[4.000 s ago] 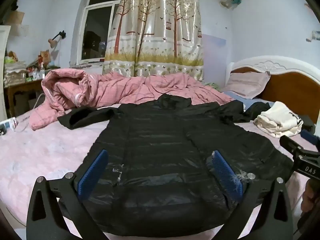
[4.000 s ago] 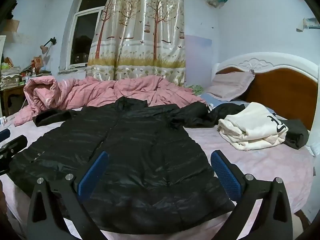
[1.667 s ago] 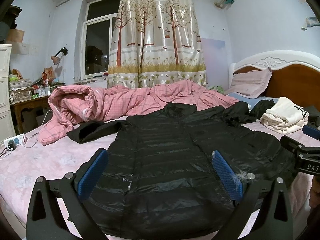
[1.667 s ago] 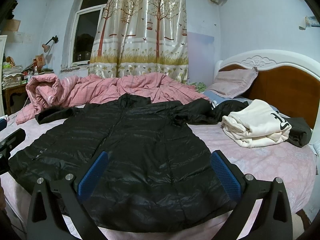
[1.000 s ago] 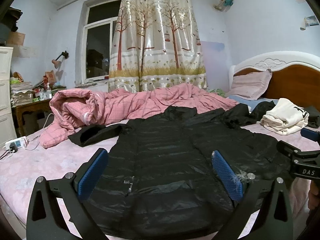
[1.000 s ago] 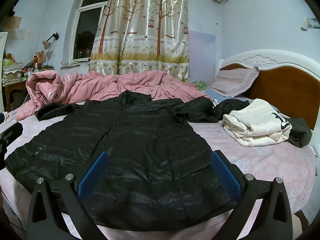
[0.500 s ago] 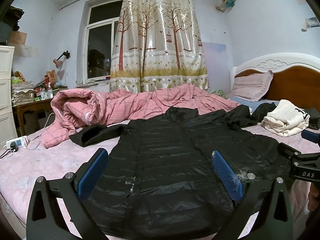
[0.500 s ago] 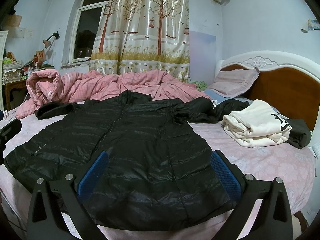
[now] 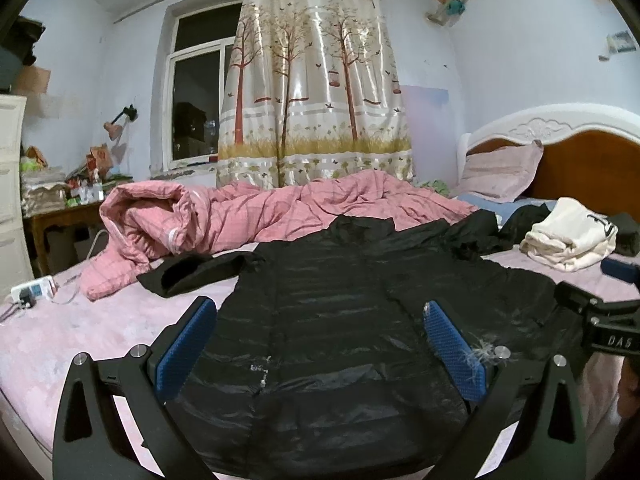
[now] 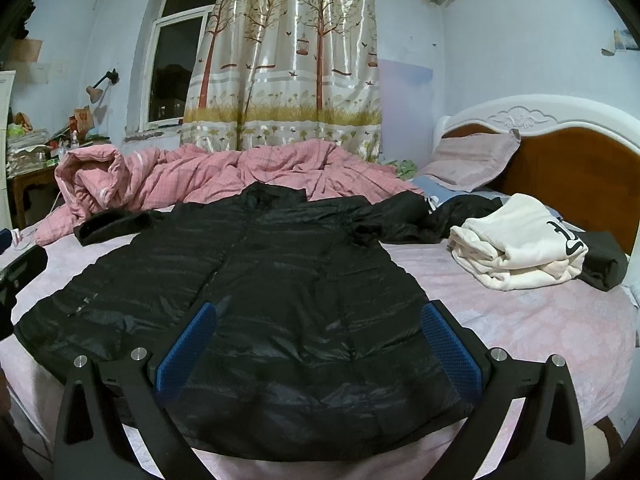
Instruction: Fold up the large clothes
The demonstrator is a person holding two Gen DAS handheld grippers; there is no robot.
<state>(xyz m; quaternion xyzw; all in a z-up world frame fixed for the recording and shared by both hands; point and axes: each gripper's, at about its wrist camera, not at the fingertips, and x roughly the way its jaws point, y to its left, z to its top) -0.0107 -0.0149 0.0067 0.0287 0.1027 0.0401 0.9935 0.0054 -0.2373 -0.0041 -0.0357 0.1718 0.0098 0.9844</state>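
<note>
A pink-sheeted bed [image 10: 520,320] fills the room under a tree-print curtain [image 9: 312,80], and the black coat [image 10: 260,300] lies spread flat on it, front up, hem toward the near edge and collar toward the heaped pink quilt [image 9: 240,216]. The left gripper [image 9: 320,348] and the right gripper [image 10: 316,348] both hang above the hem with jaws wide apart, holding nothing. The main risk I see is slip: the shell looks slick and puffy, so a shallow pinch could let the fabric slide out mid-fold. The right sleeve [image 10: 396,216] is bunched against other dark clothing (hard to tell where one ends), so a grab there might drag the wrong piece, or nudge the folded white top [image 10: 520,248].
</note>
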